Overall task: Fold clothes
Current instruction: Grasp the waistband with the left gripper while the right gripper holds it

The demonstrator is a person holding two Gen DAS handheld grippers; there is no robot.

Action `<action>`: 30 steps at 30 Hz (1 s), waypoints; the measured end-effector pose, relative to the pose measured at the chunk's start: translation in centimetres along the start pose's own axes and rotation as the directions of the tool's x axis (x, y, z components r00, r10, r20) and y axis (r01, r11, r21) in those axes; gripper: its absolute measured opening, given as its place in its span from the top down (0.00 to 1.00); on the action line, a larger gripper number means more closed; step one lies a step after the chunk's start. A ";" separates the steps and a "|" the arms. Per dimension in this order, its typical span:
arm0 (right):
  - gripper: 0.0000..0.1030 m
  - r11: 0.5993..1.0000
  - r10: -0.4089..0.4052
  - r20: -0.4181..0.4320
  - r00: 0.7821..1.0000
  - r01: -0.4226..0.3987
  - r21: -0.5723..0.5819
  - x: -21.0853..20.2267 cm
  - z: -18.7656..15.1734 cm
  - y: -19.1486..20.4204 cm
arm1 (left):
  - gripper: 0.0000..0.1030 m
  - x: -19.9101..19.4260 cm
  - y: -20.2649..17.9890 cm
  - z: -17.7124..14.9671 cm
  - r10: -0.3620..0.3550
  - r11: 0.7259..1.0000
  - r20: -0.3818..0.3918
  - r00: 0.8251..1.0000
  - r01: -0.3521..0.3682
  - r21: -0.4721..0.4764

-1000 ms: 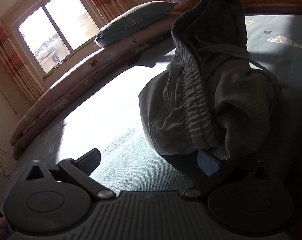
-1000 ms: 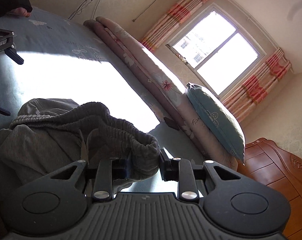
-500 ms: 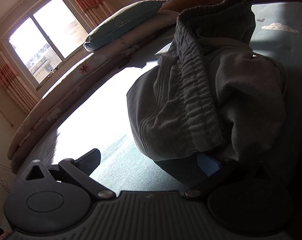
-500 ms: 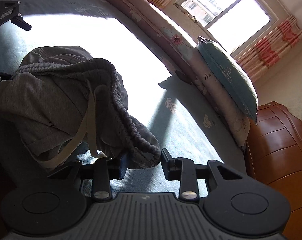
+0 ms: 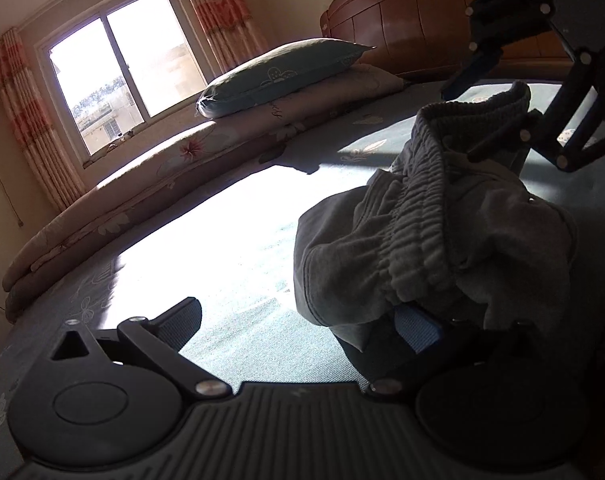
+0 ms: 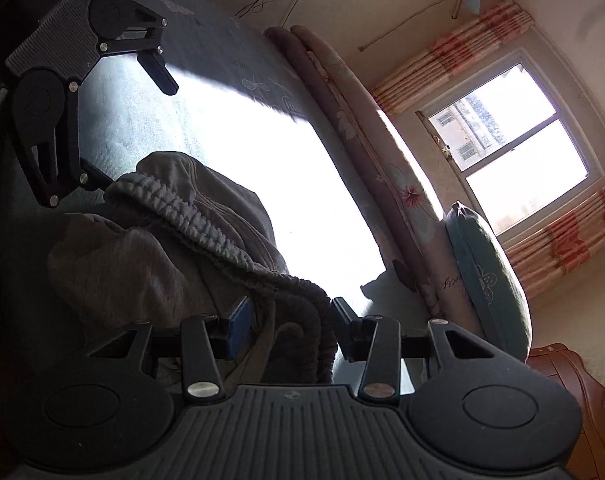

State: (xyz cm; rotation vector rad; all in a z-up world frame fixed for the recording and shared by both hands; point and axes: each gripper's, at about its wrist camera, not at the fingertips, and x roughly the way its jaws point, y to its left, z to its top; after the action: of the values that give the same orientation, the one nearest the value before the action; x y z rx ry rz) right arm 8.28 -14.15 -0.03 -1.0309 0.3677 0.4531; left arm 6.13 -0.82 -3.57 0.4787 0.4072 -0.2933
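Grey sweatpants (image 5: 442, 240) bunched on the blue bed sheet (image 5: 242, 280), well short of the pillow (image 5: 278, 72). My right gripper (image 6: 290, 324) pinches their elastic waistband (image 6: 206, 228). My left gripper (image 5: 302, 320) gapes wide, cloth draped over one finger only. Pillow script (cursive, too small) unreadable.
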 end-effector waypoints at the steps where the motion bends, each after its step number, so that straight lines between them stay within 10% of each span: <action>1: 0.53 1.000 0.006 0.014 1.000 -0.006 -0.025 0.6 0.4 0.4 | 0.01 -0.1 0.4 0.1 -0.001 1.000 0.006 1.000 0.002 -0.020; 16: 0.42 0.954 0.090 0.128 0.988 -0.048 -0.297 2.9 3.9 4.1 | 0.01 0.5 3.6 1.1 -0.012 0.994 0.061 0.998 0.018 -0.106; 18: 0.45 0.943 0.037 0.130 0.991 0.008 -0.332 3.6 3.9 4.6 | 0.01 0.2 3.5 1.0 -0.007 0.995 0.066 0.998 0.014 -0.102; 20: 0.77 0.934 -0.012 0.122 0.992 0.055 -0.353 4.5 3.7 4.8 | 0.01 -0.1 3.4 0.8 0.001 0.996 0.075 0.997 0.005 -0.087; 25: 0.85 0.971 0.034 0.100 0.994 -0.009 -0.238 3.9 4.9 2.8 | 0.01 -1.0 0.9 -0.2 0.015 0.991 0.138 0.990 -0.033 0.130; 30: 0.85 0.989 0.069 0.106 0.992 -0.054 -0.137 2.1 6.0 0.9 | 0.15 -1.3 -2.6 -0.3 0.018 0.921 0.251 0.968 -0.113 0.373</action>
State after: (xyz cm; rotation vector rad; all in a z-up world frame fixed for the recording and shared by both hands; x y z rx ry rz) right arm 10.12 -8.10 1.09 -1.1214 0.2735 0.5946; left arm 3.90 -2.59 -4.23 0.8314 0.0896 -0.3642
